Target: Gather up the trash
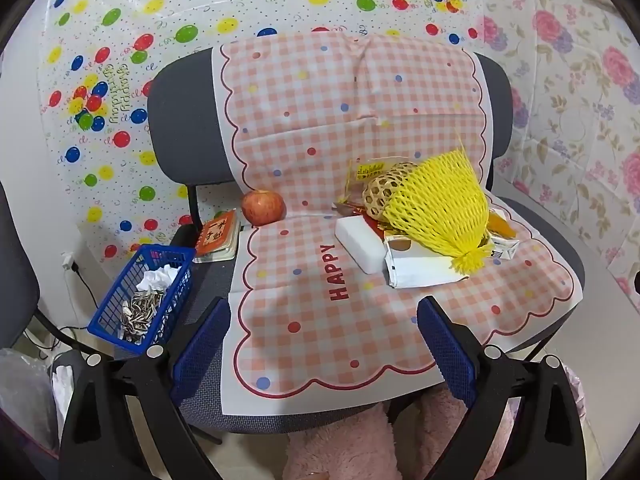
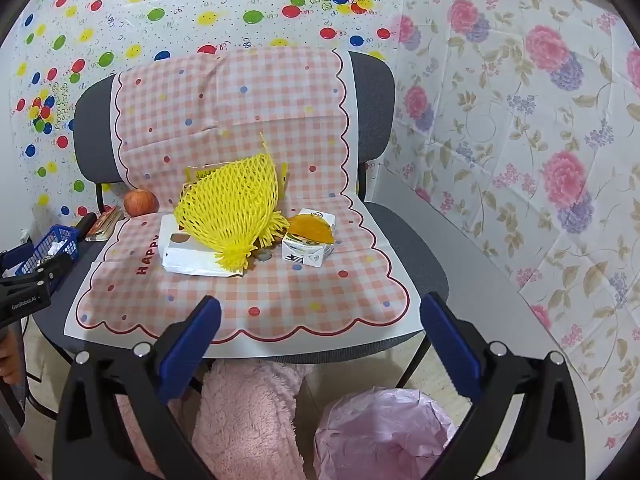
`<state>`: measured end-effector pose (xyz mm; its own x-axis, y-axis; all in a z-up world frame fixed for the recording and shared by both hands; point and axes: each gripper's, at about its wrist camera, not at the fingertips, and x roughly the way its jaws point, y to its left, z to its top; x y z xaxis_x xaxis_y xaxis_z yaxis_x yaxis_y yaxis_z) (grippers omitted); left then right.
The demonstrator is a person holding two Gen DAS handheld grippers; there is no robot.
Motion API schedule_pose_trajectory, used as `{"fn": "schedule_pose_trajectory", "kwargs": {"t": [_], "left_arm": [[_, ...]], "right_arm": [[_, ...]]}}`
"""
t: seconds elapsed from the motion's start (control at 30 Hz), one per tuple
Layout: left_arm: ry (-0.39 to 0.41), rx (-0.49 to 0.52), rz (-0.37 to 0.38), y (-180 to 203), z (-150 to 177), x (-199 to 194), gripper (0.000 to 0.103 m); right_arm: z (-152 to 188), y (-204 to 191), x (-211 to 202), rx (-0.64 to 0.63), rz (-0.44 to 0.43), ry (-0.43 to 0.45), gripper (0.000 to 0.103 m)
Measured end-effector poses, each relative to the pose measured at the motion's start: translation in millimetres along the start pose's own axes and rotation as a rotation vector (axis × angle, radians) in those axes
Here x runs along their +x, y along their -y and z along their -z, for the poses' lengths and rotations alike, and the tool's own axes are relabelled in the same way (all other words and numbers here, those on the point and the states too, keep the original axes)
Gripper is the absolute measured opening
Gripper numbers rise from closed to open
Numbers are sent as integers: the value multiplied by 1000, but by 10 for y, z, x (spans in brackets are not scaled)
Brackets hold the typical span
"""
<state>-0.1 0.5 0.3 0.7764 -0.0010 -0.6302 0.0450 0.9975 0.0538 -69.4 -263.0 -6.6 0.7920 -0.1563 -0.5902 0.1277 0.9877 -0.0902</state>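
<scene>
Trash sits heaped on the seat of a grey chair [image 1: 180, 92] draped with a pink checked cloth [image 1: 320, 128] printed "HAPPY". On top lies a yellow foam fruit net [image 1: 440, 208], its tufted end pointing toward the seat's front edge. It leans over a small woven ball [image 1: 378, 196] and a flattened white carton [image 1: 416, 268]. A white foam block [image 1: 358, 240] lies just beside the carton on its left. In the right wrist view a small drink box [image 2: 308, 250] stands right of the net with an orange peel [image 2: 310, 230] resting on it.

An apple [image 1: 263, 207] sits apart at the back of the seat, near the cloth's left edge. Beside it, off the cloth, lies a small orange booklet [image 1: 218, 236], and nearer the camera a blue basket [image 1: 120, 312] holds seed shells and crumpled paper.

The left gripper [image 1: 322, 344] hangs over the seat's front edge, jaws spread wide, nothing between them. The right gripper [image 2: 320, 340] is likewise fully spread and holds nothing, hanging above the front of the cloth. Below it stands a bin lined with a pink bag [image 2: 380, 432], next to pink fleece-clad legs [image 2: 248, 412].
</scene>
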Motion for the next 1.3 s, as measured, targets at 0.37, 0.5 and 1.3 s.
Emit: {"fn": "schedule_pose_trajectory", "kwargs": {"t": [0.37, 0.5, 1.3], "left_arm": [[2, 0, 1, -169, 1, -4, 94], [1, 1, -2, -146, -31, 14, 94], [3, 2, -6, -169, -35, 23, 94]], "right_arm": [[7, -21, 33, -1, -2, -2, 97], [15, -26, 48, -2, -1, -4, 97], [32, -37, 56, -1, 1, -5, 97]]}}
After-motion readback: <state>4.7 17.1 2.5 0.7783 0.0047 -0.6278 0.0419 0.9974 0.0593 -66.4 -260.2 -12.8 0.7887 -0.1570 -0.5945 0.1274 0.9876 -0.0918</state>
